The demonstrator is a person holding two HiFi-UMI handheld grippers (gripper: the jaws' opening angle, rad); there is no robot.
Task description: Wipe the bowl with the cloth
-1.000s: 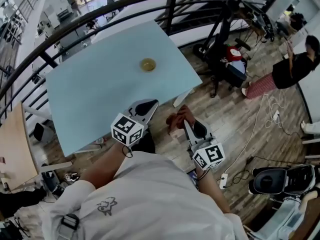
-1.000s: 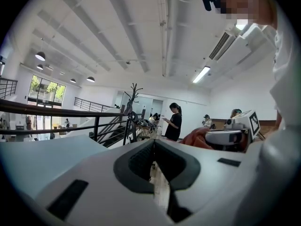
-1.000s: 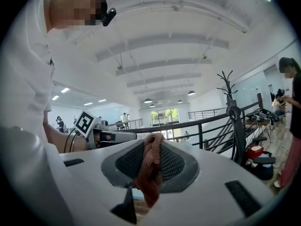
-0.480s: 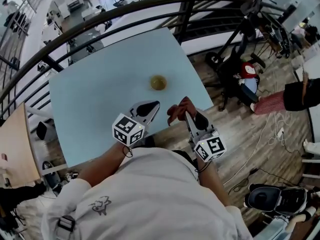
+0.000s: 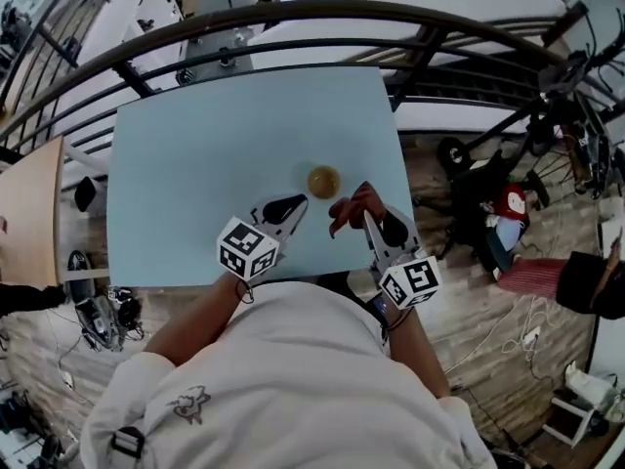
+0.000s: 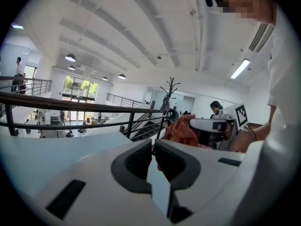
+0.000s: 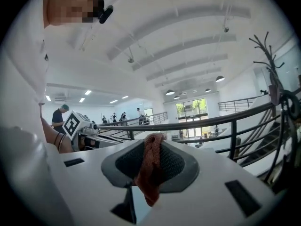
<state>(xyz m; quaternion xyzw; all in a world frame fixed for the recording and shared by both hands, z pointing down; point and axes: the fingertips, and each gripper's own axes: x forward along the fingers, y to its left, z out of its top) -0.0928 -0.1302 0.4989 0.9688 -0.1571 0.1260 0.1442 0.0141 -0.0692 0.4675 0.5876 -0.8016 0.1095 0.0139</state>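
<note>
A small yellowish bowl (image 5: 323,180) sits on the pale blue table (image 5: 195,164), toward its near right part. My right gripper (image 5: 363,215) is shut on a rust-red cloth (image 5: 354,206), which hangs just right of and nearer than the bowl. The cloth (image 7: 151,173) is pinched between the dark pads in the right gripper view. My left gripper (image 5: 298,201) is shut with nothing in it, over the table's near edge, left of the bowl. In the left gripper view its jaws (image 6: 153,147) meet, and beyond them show the cloth (image 6: 182,131) and the right gripper.
A dark curved railing (image 5: 293,18) runs behind the table's far side. At the right, a wooden floor holds a black tripod and chair (image 5: 488,203) and cables. A wooden surface (image 5: 29,213) lies at the left. A person (image 5: 596,286) stands at the far right edge.
The view has swung so the table now lies straight ahead. Both grippers have come over its near edge, close to the bowl. The right one still grips the cloth.
</note>
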